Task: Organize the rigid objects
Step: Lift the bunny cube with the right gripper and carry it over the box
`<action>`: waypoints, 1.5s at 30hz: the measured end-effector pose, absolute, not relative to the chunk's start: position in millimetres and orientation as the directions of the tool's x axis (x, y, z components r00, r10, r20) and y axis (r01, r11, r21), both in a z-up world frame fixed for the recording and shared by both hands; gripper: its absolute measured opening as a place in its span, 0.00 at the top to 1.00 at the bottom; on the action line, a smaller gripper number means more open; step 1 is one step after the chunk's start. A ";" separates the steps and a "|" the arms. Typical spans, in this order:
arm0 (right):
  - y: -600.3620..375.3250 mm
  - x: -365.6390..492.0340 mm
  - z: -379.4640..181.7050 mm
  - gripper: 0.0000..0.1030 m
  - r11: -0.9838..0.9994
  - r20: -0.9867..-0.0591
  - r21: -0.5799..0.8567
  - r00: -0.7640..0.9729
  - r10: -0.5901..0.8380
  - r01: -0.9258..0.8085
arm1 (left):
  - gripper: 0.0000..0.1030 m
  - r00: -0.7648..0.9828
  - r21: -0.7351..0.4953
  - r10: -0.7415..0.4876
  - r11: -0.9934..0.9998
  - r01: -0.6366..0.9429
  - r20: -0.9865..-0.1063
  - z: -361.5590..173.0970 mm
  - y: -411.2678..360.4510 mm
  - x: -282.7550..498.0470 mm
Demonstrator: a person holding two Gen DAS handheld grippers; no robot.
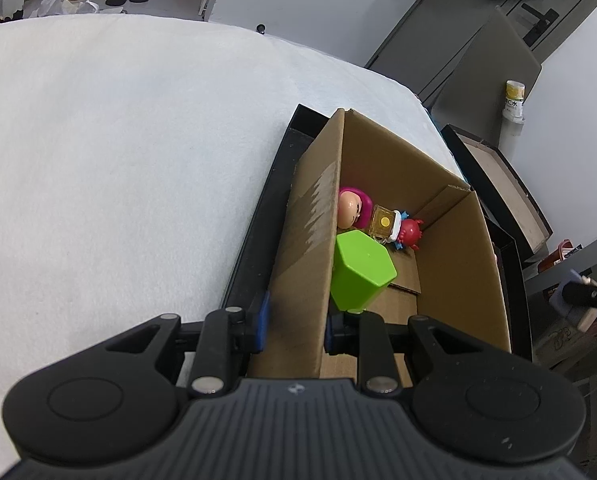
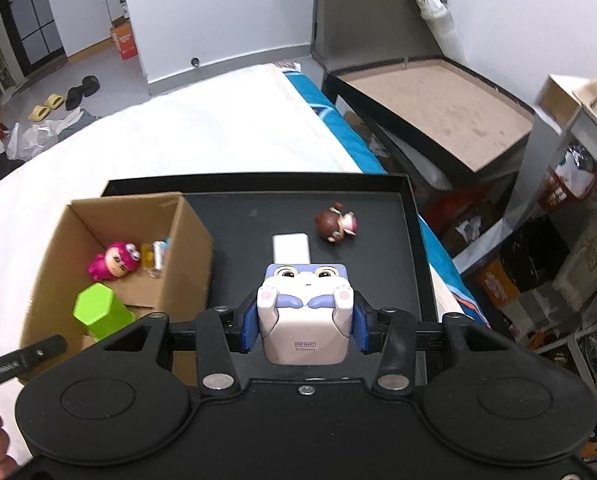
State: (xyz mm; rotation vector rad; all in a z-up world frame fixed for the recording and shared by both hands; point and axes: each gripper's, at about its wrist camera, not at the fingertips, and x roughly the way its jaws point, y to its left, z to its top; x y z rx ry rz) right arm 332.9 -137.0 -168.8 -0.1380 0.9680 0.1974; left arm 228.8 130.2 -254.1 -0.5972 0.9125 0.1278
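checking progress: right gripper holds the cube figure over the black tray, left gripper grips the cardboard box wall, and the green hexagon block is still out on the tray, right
Not quite: the green hexagon block is already inside the cardboard box, beside the pink-haired figure, as the right wrist view shows. The rest holds: the right gripper holds the cube figure over the black tray, and the left gripper grips the box wall.

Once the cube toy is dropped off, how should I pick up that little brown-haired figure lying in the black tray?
The brown-haired figure lies on its side on the black tray, apart from the white block. Come straight down from above and close the fingers across its round head, its widest and firmest part. The limbs look too small to pinch. The tray wall is well off, so either side seems free.
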 end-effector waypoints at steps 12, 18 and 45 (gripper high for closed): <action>-85.8 334.9 -153.9 0.58 0.953 -0.828 -0.030 0.541 0.144 -0.301 | 0.76 0.619 -0.441 -0.152 0.828 -0.346 -0.771 -255.2 132.7 228.1; -57.3 337.2 -148.6 0.58 0.936 -0.825 -0.031 0.537 0.175 -0.351 | 0.76 0.621 -0.450 -0.161 0.824 -0.343 -0.767 -256.3 134.4 228.1; 24.0 339.2 -202.7 0.58 0.881 -0.858 -0.088 0.485 0.170 -0.465 | 0.76 0.623 -0.468 -0.175 0.814 -0.344 -0.762 -256.7 138.4 227.9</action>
